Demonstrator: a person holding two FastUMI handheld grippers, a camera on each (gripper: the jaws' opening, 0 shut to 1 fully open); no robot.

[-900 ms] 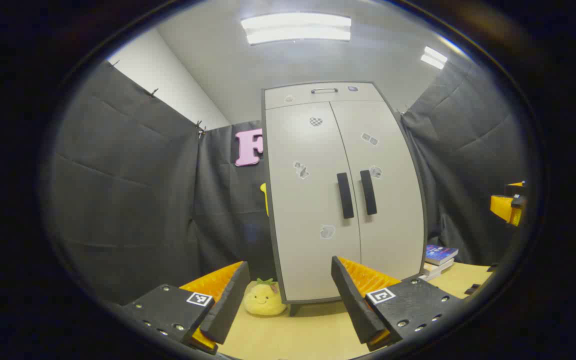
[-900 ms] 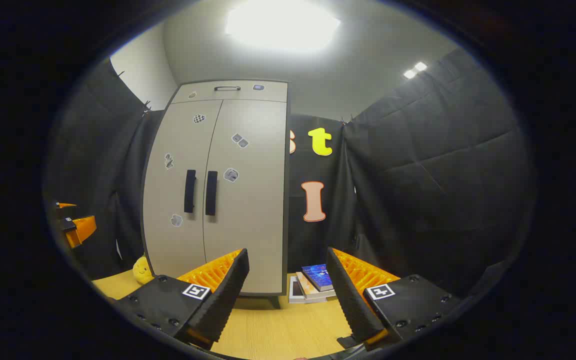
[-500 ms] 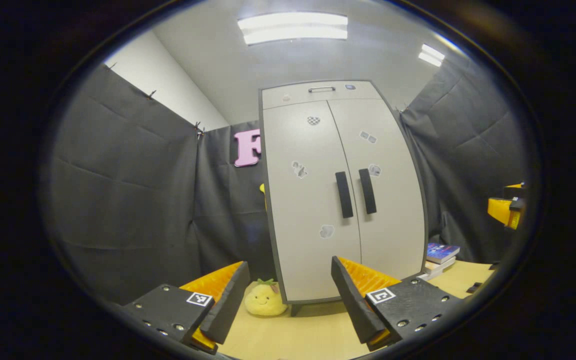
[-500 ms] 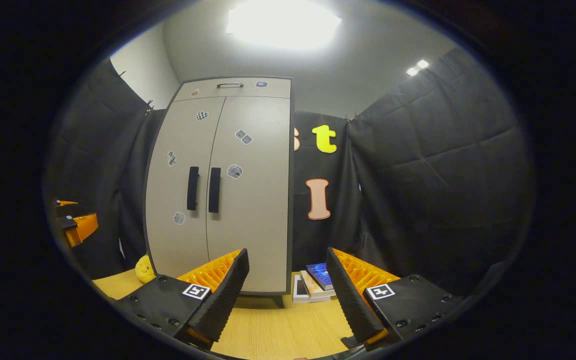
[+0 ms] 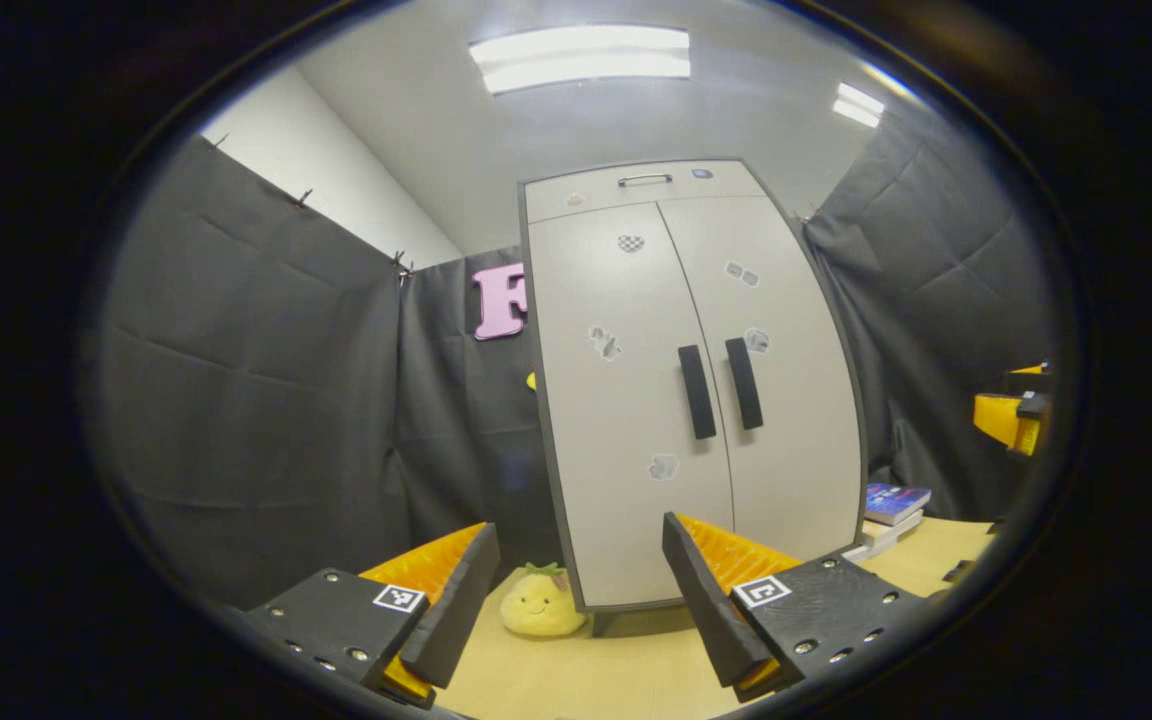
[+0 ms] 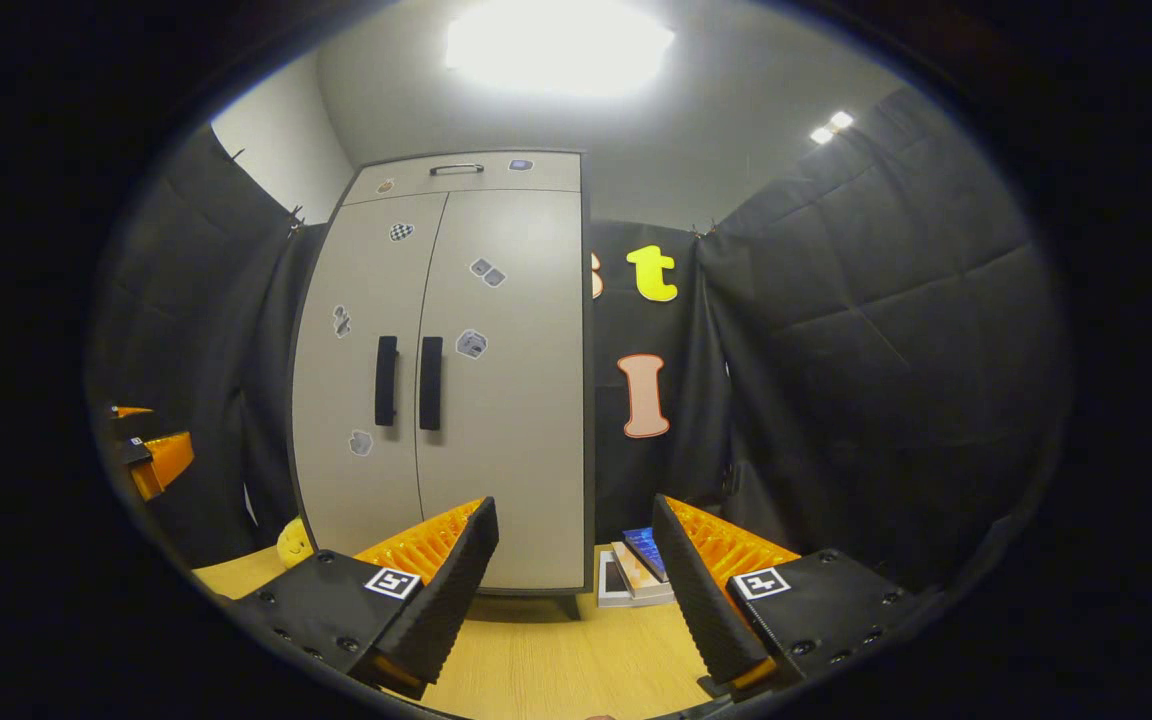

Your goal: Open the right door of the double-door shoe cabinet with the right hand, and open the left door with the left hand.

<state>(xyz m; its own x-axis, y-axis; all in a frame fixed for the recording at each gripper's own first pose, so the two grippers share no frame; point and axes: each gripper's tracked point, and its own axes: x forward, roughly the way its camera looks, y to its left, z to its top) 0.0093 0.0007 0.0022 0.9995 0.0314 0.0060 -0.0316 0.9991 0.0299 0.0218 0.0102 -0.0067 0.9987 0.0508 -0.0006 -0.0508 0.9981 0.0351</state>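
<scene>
Both grippers' jaws are spread, empty; right gripper (image 6: 576, 590) partly hides the books (image 6: 631, 575).

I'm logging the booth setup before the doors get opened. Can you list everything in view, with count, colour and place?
Tall double-door shoe cabinet: one, pale grey, both doors closed, standing on the table.
Vertical bar door handles: two, black, side by side at the doors' meeting edges.
Top drawer handle: one, metal, above the doors.
Smiling plush toy: one, yellow, at the cabinet's left foot.
Stacked books: a few, blue on top, right of the cabinet.
Wooden table: one, light tan.
Left gripper: black and orange, open.
Right gripper: black and orange, open.
</scene>
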